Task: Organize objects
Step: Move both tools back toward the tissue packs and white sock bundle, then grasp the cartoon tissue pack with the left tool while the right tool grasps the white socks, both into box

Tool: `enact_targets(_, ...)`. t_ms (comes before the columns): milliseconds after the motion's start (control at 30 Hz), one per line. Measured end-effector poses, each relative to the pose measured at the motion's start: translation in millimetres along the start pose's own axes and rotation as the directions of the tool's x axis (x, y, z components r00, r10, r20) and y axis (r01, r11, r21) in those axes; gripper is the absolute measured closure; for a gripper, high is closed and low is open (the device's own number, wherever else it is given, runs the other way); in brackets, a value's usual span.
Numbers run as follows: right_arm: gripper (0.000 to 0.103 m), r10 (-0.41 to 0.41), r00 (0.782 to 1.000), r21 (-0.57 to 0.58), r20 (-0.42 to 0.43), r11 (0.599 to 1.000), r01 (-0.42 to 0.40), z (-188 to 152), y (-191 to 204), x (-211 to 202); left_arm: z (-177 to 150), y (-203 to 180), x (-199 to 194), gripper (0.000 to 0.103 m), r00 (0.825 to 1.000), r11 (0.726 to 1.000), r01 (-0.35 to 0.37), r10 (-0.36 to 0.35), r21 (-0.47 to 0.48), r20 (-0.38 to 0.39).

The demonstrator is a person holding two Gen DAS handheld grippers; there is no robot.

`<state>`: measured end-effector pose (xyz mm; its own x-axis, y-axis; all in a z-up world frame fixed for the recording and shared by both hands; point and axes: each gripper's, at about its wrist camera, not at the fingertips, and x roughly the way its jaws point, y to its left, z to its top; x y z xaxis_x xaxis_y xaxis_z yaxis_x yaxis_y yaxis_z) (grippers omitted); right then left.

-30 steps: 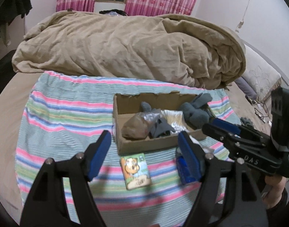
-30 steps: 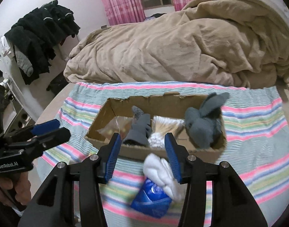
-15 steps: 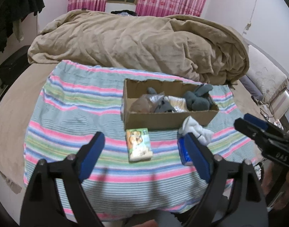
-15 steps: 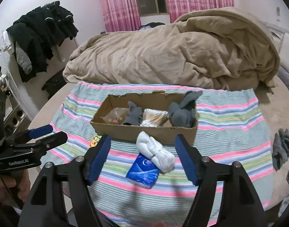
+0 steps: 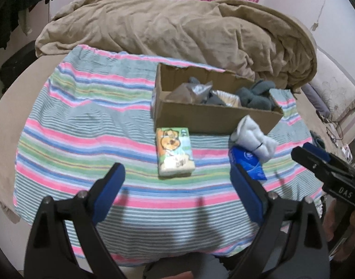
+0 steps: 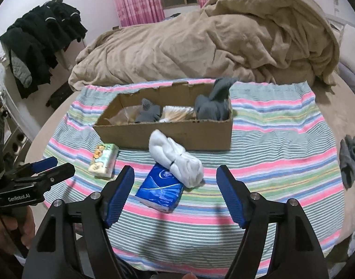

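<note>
A cardboard box (image 5: 210,117) (image 6: 168,134) sits on a striped towel (image 5: 84,125) on the bed, holding grey socks (image 6: 212,104), a plastic bag and other items. In front of it lie a green cartoon tissue pack (image 5: 174,151) (image 6: 104,160), a white sock roll (image 5: 254,137) (image 6: 177,160) and a blue tissue pack (image 5: 247,161) (image 6: 160,190). My left gripper (image 5: 177,174) is open and empty, pulled back from the green pack. My right gripper (image 6: 176,172) is open and empty, above the blue pack and the white roll.
A rumpled tan blanket (image 5: 177,30) fills the bed behind the box. A loose grey sock (image 6: 350,160) lies off the towel at the right. Dark clothes (image 6: 38,46) hang at the left wall. A pillow (image 5: 333,93) lies far right.
Both grippers have pulled back from the box toward the bed's near edge and opened wider. The objects have not moved.
</note>
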<state>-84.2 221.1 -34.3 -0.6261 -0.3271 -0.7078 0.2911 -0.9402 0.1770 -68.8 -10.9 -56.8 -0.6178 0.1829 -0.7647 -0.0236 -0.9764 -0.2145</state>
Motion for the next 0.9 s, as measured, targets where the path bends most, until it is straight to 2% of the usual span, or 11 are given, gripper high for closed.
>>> enact_targets(467, 0.027, 0.004, 0.998, 0.003, -0.057, 1.0, -0.004, -5.0, -10.4, 55.4, 1.4, 1.1, 54.0, 0.01, 0.999, 0.999, -0.018, 0.019, 0.029, -0.028)
enact_targets(633, 0.029, 0.002, 0.996, 0.026, -0.094, 1.0, 0.001, -5.6, -17.9, 80.7, 1.1, 2.7, 70.6, 0.014, 0.999, 0.999, -0.02, 0.021, 0.035, -0.045)
enact_targets(767, 0.051, 0.009, 0.992, 0.019, -0.122, 1.0, -0.007, -5.5, -17.7, 93.3, 0.1, 3.6, 77.7, 0.034, 0.998, 0.998, -0.036, 0.039, 0.051, -0.05)
enact_targets(833, 0.053, 0.006, 0.992, 0.015, -0.122, 1.0, -0.004, -6.3, -16.2, 94.3, 0.0, 3.7, 80.0, 0.047, 0.998, 0.998, -0.036, 0.039, 0.057, -0.053)
enact_targets(900, 0.058, 0.012, 0.993, 0.014, -0.121, 1.0, -0.01, -7.0, -15.9, 93.7, -0.5, 2.8, 79.4, 0.055, 0.998, 0.997, -0.044, 0.047, 0.067, -0.049)
